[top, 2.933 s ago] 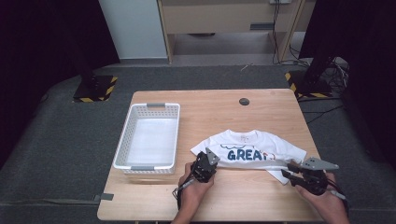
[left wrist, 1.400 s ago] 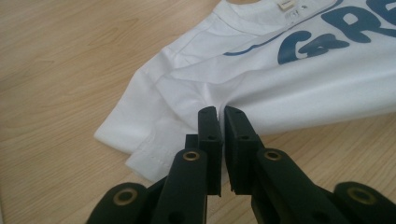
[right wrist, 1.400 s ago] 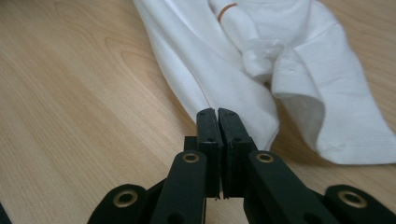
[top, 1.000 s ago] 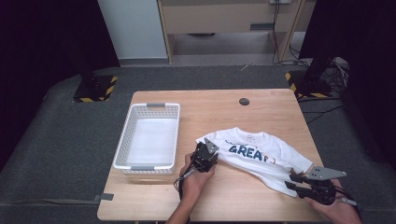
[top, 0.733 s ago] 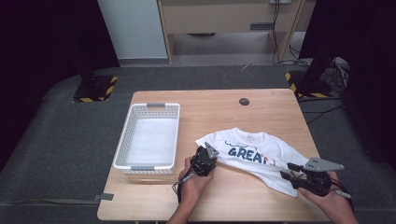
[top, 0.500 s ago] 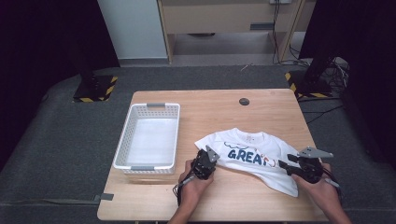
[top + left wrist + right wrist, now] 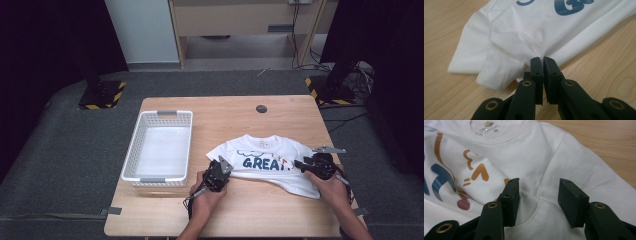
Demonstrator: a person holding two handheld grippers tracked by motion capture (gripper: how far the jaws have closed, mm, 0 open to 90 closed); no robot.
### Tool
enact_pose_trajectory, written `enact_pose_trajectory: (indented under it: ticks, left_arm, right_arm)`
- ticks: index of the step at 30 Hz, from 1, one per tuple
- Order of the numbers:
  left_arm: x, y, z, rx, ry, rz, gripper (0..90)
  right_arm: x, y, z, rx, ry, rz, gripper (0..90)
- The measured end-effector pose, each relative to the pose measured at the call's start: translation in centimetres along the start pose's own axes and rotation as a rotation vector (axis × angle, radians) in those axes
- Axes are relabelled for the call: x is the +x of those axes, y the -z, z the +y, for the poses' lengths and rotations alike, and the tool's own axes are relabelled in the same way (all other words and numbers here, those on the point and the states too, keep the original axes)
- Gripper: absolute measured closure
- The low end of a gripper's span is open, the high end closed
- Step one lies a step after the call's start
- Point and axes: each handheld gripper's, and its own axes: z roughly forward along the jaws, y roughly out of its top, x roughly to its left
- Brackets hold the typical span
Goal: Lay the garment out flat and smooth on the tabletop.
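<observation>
A white T-shirt (image 7: 272, 162) printed with the blue word "GREAT" is laid on the right half of the wooden tabletop (image 7: 240, 215), partly folded, with its neckband toward the far edge. A white perforated plastic basket (image 7: 158, 146) with grey handles is placed on the left half of the tabletop, well apart from the T-shirt. A small dark round disc (image 7: 261, 108) is seen near the far edge of the tabletop.

The left gripper (image 7: 220, 167) is held at the near left edge of the T-shirt, beside the folded sleeve. In the left gripper view, the left gripper (image 7: 541, 60) is shown with its fingers (image 7: 535, 72) brought together and clamped on a pinch of white fabric at the garment's edge; creases are drawn from the sleeve toward the clamped point. The sleeve hem (image 7: 496, 78) is seen lying flat on the wood just beside the fingers.

The right gripper (image 7: 304, 165) is positioned over the right part of the T-shirt, close to the printed lettering. In the right gripper view, the right gripper (image 7: 537, 192) is shown with its fingers (image 7: 510, 197) set apart; they have just been closing slightly. A raised fold of white fabric is located between them, but it is not pressed by either finger. The neckband (image 7: 496, 131) with its label, and orange and blue print, are visible beyond the fingers.
</observation>
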Motion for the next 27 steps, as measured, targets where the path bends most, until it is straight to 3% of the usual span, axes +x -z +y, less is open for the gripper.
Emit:
enact_pose_trajectory:
  ticks: [6, 10, 14, 17, 27]
  left_arm:
    - [0.7, 0.0, -0.1, -0.004, 0.014, 0.001, 87.5]
    - [0.6, -0.1, -0.4, 0.004, 0.013, 0.0, 87.6]
    - [0.2, -0.1, -0.4, 0.007, 0.004, 0.004, 87.5]
    - [0.2, -0.1, -0.5, 0.005, 0.009, 0.003, 87.5]
    - [0.2, -0.1, -0.5, 0.0, 0.016, -0.002, 87.4]
  right_arm:
    - [-1.4, -0.4, 0.5, -0.001, -0.059, 0.025, 52.3]
    - [-1.7, -0.5, 0.8, 0.007, -0.062, 0.017, 51.2]
    - [-1.1, -0.2, 1.2, -0.021, -0.032, 0.018, 50.6]
    - [-0.6, -0.3, 1.6, -0.039, -0.003, -0.009, 45.7]
    - [-0.3, -2.7, 2.2, -0.006, 0.002, -0.061, 40.7]
